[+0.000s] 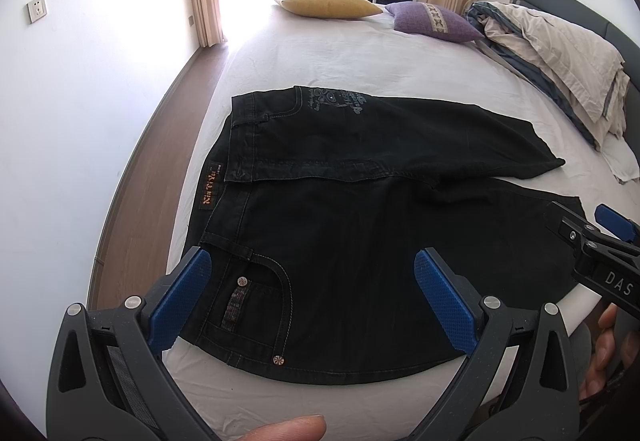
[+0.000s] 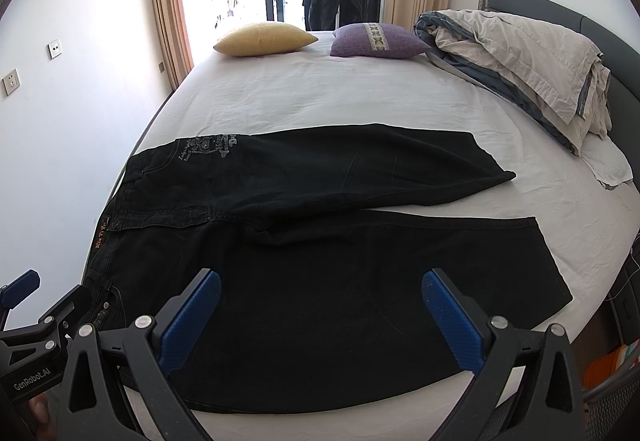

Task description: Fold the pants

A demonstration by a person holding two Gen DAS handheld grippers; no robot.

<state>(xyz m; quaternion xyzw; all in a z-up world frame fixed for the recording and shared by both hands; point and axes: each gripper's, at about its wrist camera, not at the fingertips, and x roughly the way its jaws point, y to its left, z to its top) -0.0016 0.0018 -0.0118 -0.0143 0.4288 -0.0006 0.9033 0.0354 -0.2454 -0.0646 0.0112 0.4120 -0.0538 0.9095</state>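
From my left wrist, my left claw (image 1: 312, 301) is spread wide and holds nothing, poised over the waistband end of the black denim pants (image 1: 360, 209) lying flat on the white-sheeted bed (image 1: 340, 53). From my right wrist, my right claw (image 2: 320, 317) gapes too, empty, above the nearer leg; a yellow pillow (image 2: 266, 38) rests far behind.
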